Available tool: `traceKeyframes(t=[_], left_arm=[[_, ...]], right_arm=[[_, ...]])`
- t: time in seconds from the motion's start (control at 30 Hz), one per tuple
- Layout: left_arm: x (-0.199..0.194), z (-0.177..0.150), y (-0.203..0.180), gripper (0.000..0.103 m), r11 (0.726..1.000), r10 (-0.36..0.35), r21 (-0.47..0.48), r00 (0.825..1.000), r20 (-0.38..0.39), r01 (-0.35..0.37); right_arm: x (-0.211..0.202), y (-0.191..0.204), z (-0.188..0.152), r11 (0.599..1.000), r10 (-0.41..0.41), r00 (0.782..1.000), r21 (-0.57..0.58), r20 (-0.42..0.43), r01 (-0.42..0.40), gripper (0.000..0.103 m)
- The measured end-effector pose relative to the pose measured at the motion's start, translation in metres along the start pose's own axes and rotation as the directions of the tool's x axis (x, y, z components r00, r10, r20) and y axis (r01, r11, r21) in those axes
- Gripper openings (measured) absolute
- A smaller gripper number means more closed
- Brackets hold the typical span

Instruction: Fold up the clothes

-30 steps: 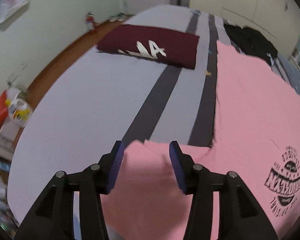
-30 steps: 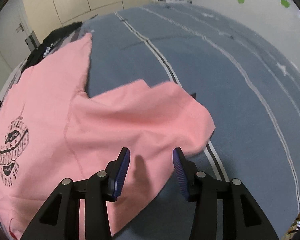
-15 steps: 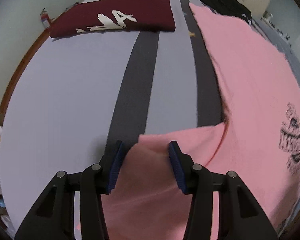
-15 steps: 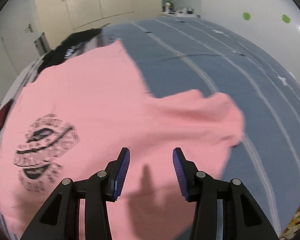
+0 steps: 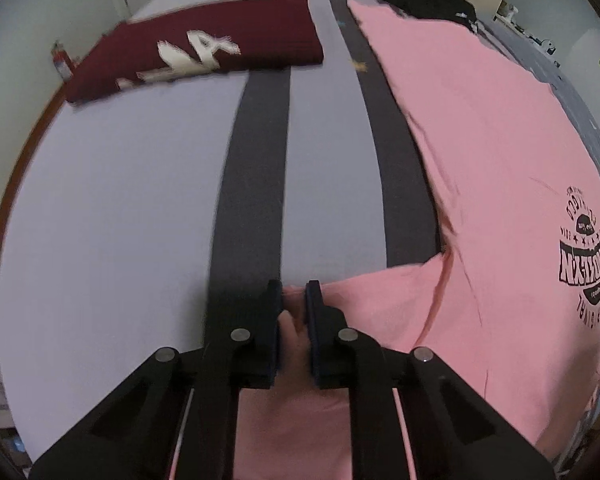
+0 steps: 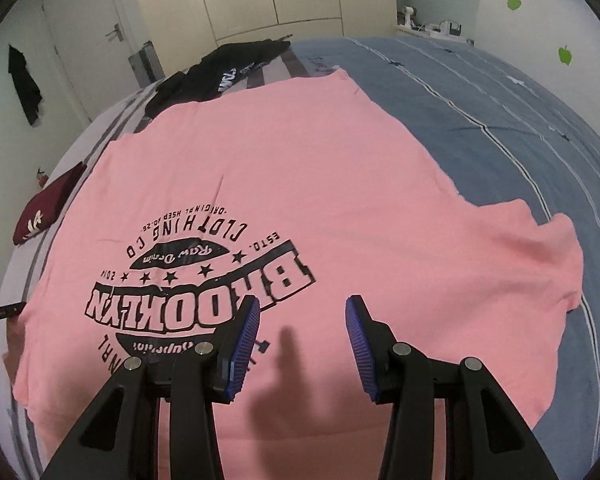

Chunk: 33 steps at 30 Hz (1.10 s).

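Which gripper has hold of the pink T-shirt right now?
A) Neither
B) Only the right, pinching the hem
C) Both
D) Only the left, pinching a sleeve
D: the left gripper has its jaws closed on a fold of the pink T-shirt at the sleeve, while the right gripper hangs wide open above the shirt's printed chest, gripping nothing.

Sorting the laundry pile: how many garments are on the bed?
3 clearly. The pink shirt lies spread in the middle, the folded maroon shirt at the far left, and a black heap beyond the pink one; that heap may hold several.
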<state>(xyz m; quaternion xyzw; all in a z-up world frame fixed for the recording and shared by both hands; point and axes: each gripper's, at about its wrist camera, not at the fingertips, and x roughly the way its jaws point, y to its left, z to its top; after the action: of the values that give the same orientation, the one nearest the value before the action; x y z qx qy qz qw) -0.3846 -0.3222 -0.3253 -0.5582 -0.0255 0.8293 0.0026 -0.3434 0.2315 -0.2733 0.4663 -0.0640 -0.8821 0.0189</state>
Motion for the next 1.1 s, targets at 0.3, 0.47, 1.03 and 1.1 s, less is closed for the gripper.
traceKeyframes(t=[0.3, 0.47, 1.03, 1.1], left_arm=[[-0.002, 0.002, 0.026, 0.015, 0.993, 0.007, -0.118, 1.000, -0.007, -0.008], [-0.008, -0.014, 0.058, 0.024, 0.964, 0.037, -0.262, 0.999, -0.007, -0.038], [-0.029, -0.118, 0.072, 0.039, 0.900, -0.055, -0.431, 0.997, 0.052, 0.073], [-0.026, -0.115, 0.068, 0.011, 0.903, -0.049, -0.424, 0.997, 0.057, 0.069]], right_arm=[[-0.001, 0.002, -0.002, 1.000, 0.002, 1.000, 0.009, -0.009, -0.002, 0.042], [0.002, 0.003, -0.004, 1.000, 0.010, 1.000, 0.009, -0.019, -0.010, 0.042], [0.001, 0.040, -0.013, 0.994, 0.093, 0.995, -0.051, -0.040, -0.095, 0.042], [0.001, 0.043, -0.014, 0.993, 0.097, 0.994, -0.061, -0.043, -0.100, 0.042]])
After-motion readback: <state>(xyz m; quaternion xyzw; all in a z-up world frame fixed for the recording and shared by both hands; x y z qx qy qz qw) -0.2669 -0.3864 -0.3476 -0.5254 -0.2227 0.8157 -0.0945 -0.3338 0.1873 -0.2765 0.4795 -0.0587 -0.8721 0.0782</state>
